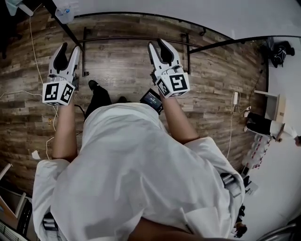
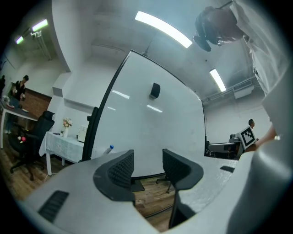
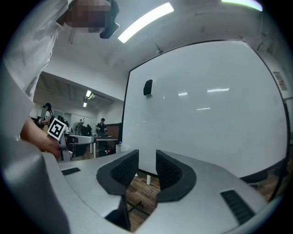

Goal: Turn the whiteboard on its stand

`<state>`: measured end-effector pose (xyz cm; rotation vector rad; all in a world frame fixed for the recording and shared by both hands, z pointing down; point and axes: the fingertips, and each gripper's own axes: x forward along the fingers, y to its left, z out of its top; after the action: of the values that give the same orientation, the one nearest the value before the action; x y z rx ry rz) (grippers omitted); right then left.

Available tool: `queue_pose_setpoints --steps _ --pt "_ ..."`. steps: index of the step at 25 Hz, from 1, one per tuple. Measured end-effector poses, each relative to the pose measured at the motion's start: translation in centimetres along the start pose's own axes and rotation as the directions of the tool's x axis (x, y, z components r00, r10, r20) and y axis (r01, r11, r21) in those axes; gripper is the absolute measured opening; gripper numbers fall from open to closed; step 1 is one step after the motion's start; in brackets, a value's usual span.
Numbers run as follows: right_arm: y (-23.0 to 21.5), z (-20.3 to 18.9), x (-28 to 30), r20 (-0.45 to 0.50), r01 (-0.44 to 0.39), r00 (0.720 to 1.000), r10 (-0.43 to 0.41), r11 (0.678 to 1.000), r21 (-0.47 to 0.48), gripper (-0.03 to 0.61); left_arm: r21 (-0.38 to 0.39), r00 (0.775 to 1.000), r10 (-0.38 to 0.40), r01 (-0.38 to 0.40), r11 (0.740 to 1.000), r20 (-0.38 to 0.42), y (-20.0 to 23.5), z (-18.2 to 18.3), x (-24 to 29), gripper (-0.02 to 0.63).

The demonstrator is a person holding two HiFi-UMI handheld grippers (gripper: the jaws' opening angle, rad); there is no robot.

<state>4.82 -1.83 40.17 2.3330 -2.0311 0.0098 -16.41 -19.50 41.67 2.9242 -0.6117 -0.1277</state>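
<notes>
The whiteboard (image 1: 141,7) stands upright ahead of me, its white face filling the left gripper view (image 2: 146,123) and the right gripper view (image 3: 206,105). A small black eraser (image 2: 155,90) sticks to the board (image 3: 148,87). The black stand (image 1: 136,38) runs along the wooden floor below the board. My left gripper (image 1: 68,51) is held level toward the board's left part, open with nothing between its jaws (image 2: 148,164). My right gripper (image 1: 158,47) points at the board further right, open with a narrow empty gap (image 3: 146,164). Neither touches the board.
White cables (image 1: 33,42) trail over the floor at left, and a power adapter (image 1: 235,98) lies at right. A person (image 1: 263,124) sits at far right. An office chair (image 2: 32,141) and a cloth-covered table (image 2: 64,144) stand left of the board. People work at desks (image 3: 100,128).
</notes>
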Motion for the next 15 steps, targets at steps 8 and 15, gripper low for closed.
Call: queue_pose_setpoints --steps 8,15 --pt "2.3 -1.0 -8.1 0.013 0.015 1.0 -0.016 0.999 0.048 0.114 0.038 0.999 -0.033 0.035 0.999 -0.028 -7.0 -0.2 -5.0 0.201" --pt "6.1 -0.2 -9.0 0.023 0.054 0.998 -0.055 0.998 0.044 0.112 0.044 0.996 -0.09 0.09 0.995 -0.003 -6.1 1.9 -7.5 0.199"
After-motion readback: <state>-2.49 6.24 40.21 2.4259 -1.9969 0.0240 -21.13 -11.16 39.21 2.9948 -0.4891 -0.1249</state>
